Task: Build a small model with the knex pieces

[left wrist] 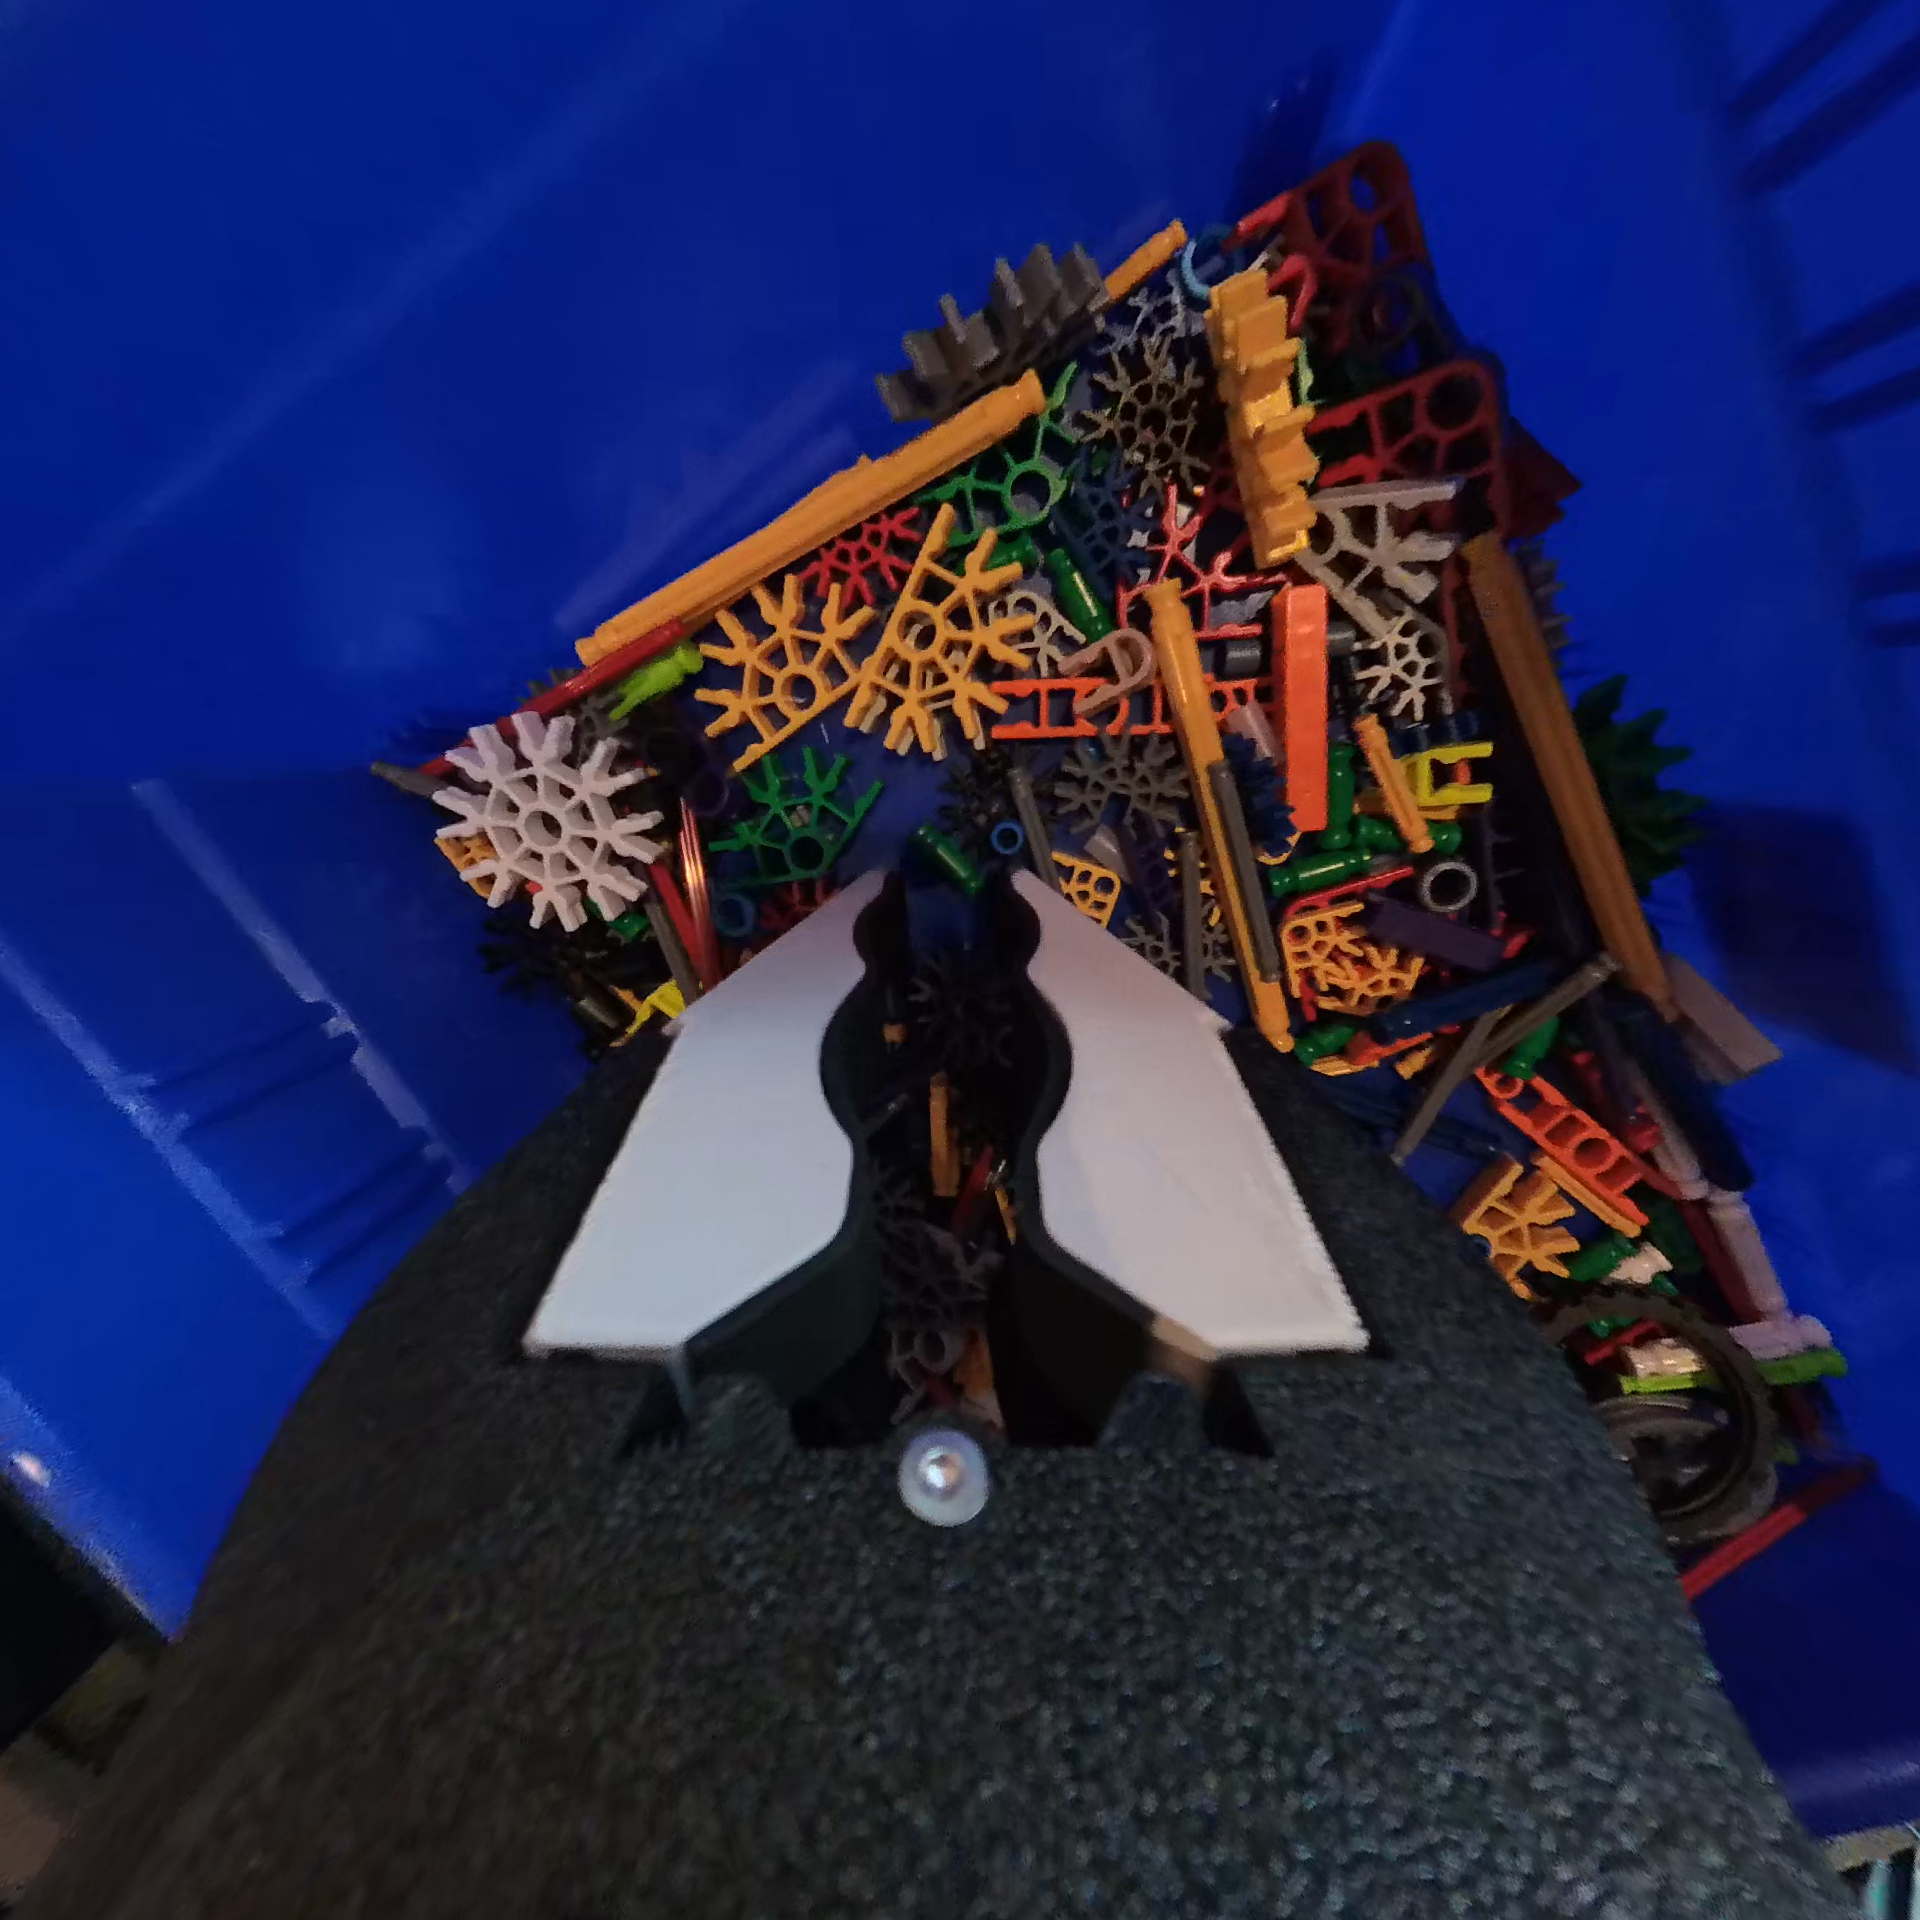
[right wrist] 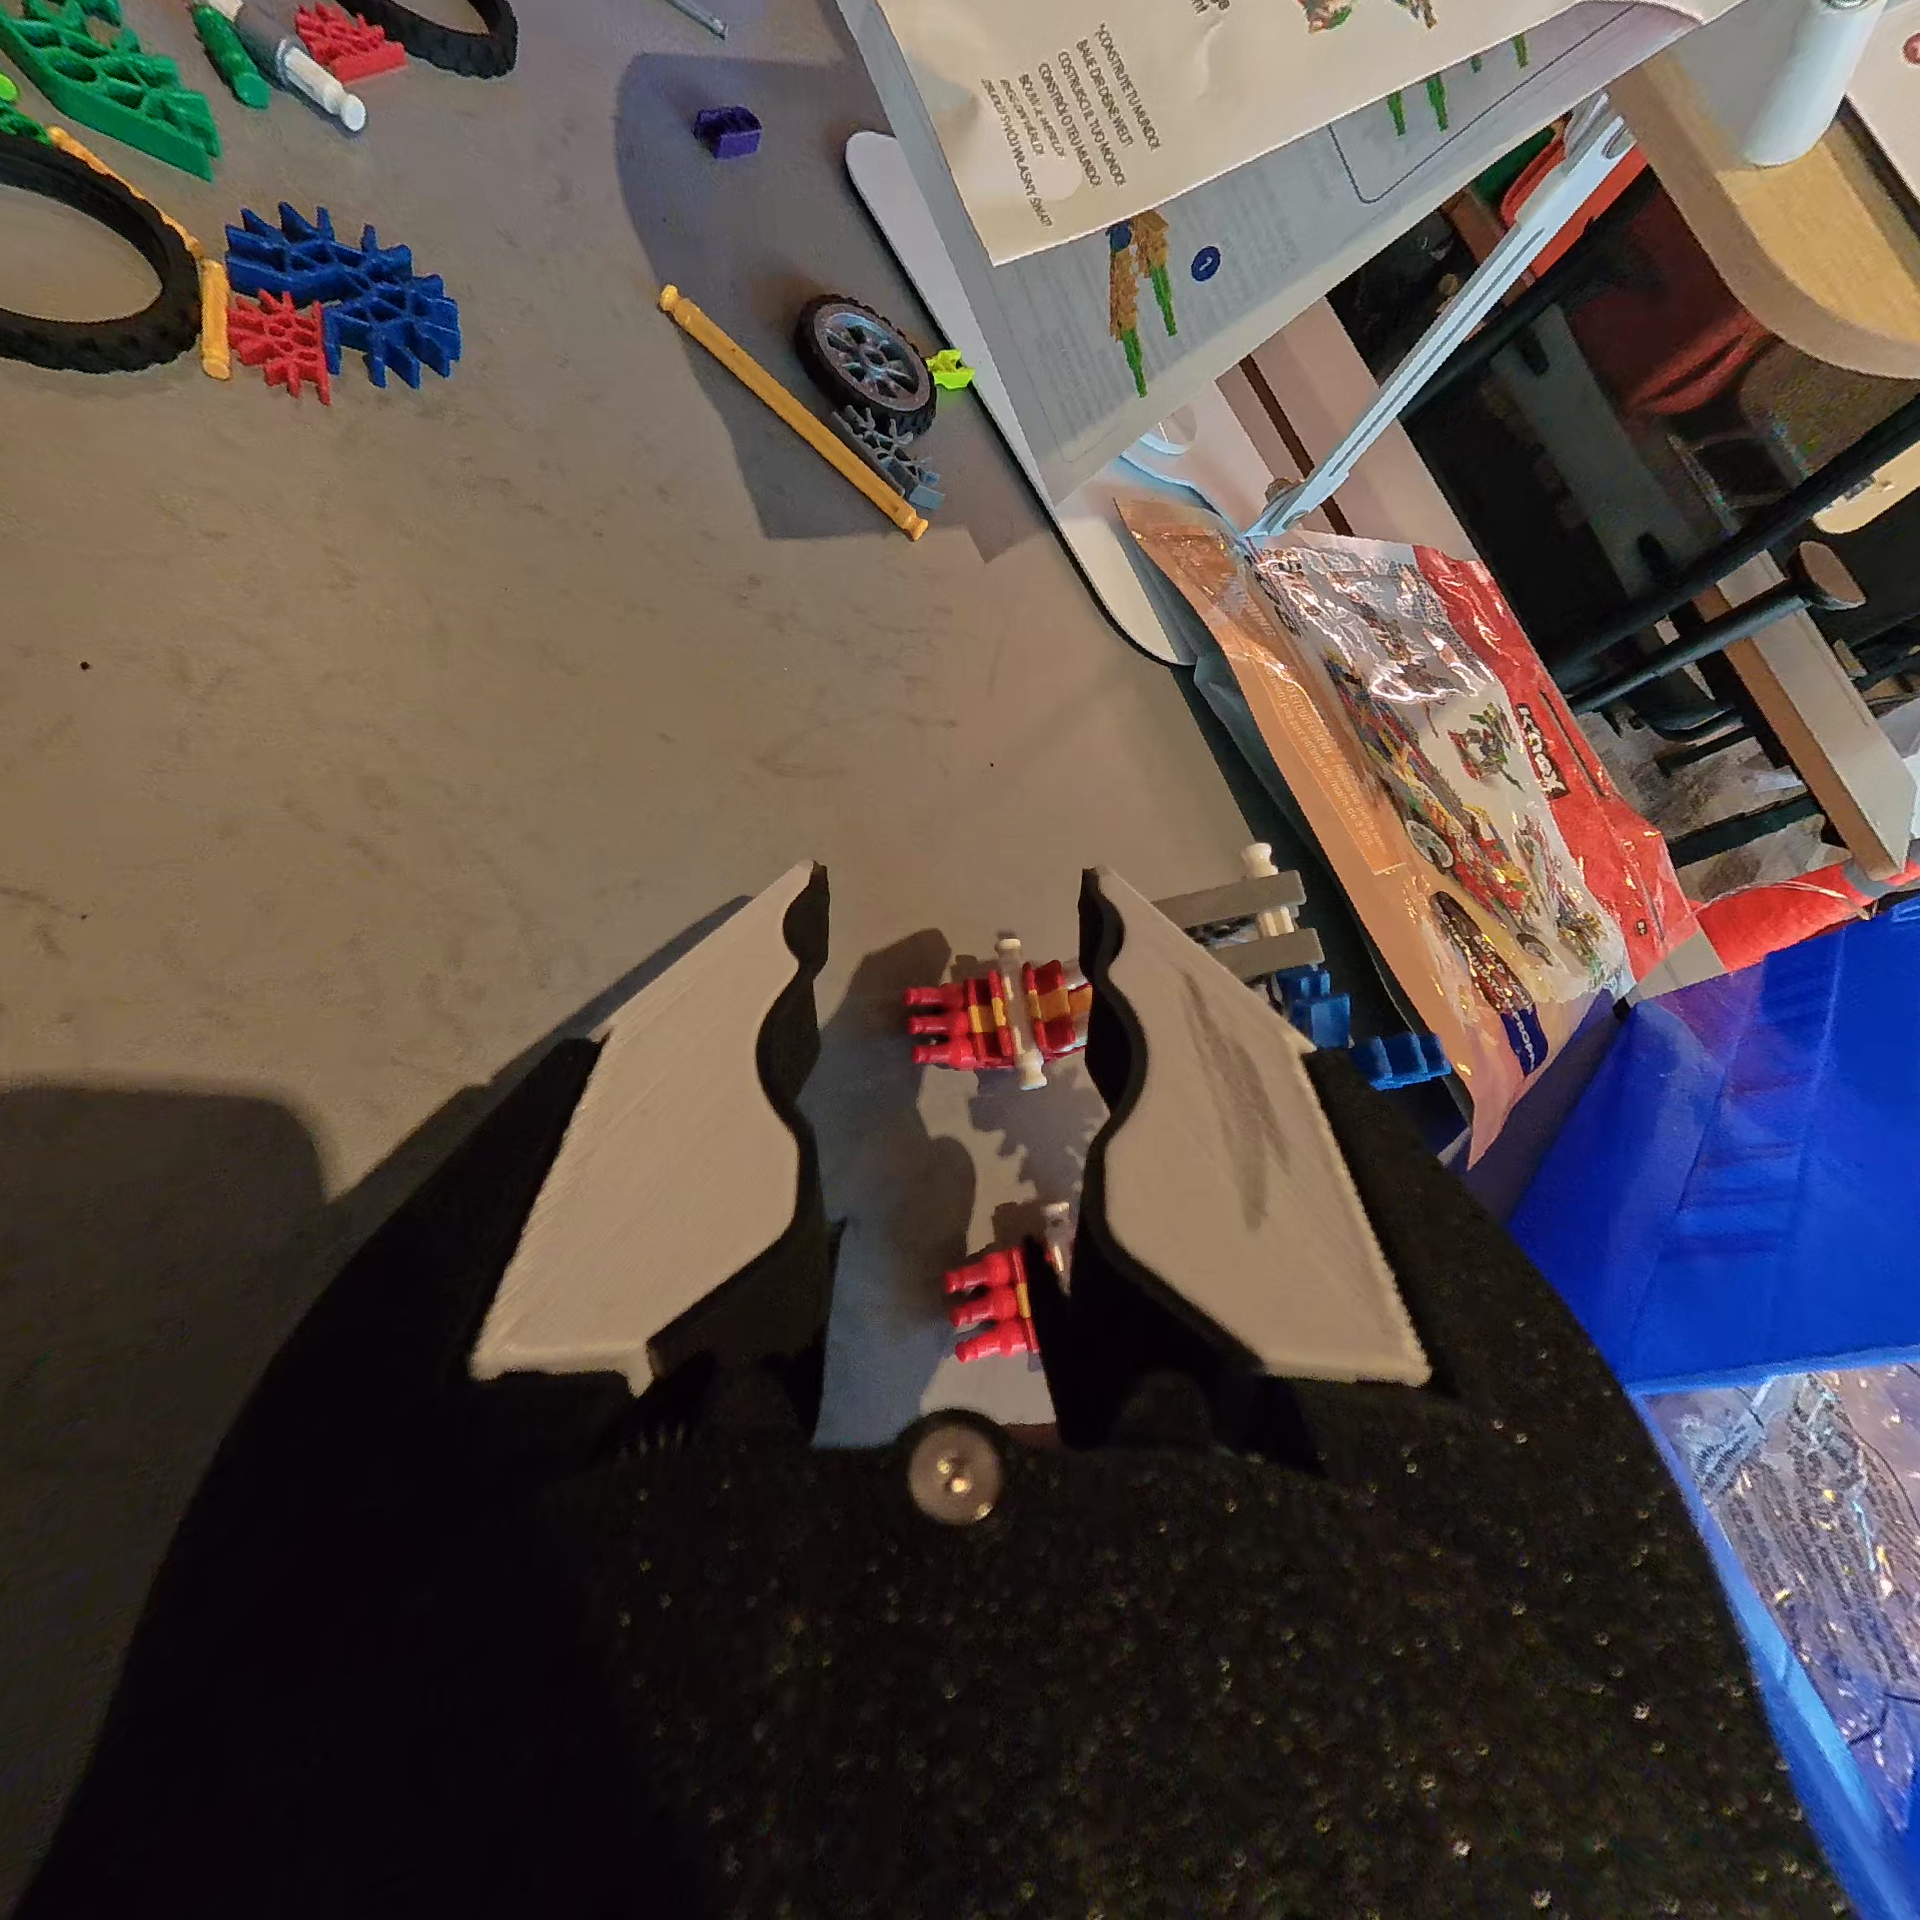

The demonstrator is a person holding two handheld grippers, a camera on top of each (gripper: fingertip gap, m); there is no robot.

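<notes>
In the left wrist view my left gripper (left wrist: 951, 883) is inside a blue bin (left wrist: 416, 416), just above a pile of mixed construction-toy pieces (left wrist: 1143, 727). Its jaws stand a little apart, with dark connectors of the pile showing between them; nothing is clearly gripped. A white snowflake connector (left wrist: 545, 821) lies to its left and yellow connectors (left wrist: 862, 655) lie beyond it. In the right wrist view my right gripper (right wrist: 956, 883) is open and empty above a grey table (right wrist: 416, 727). A small red and white assembly (right wrist: 997, 1013) lies under the gap, and a second red part (right wrist: 992, 1304) lies nearer.
On the table lie a small wheel (right wrist: 868, 353), a yellow rod (right wrist: 790, 410), blue connectors (right wrist: 353, 291), a black tyre (right wrist: 94, 260) and green pieces (right wrist: 114, 94). A printed booklet (right wrist: 1143, 156), a printed plastic bag (right wrist: 1455, 779) and the blue bin (right wrist: 1714, 1195) are at the right. Left tips to right tips: about 50 centimetres. It is some 6 centimetres from my left tips to the white snowflake connector (left wrist: 545, 821).
</notes>
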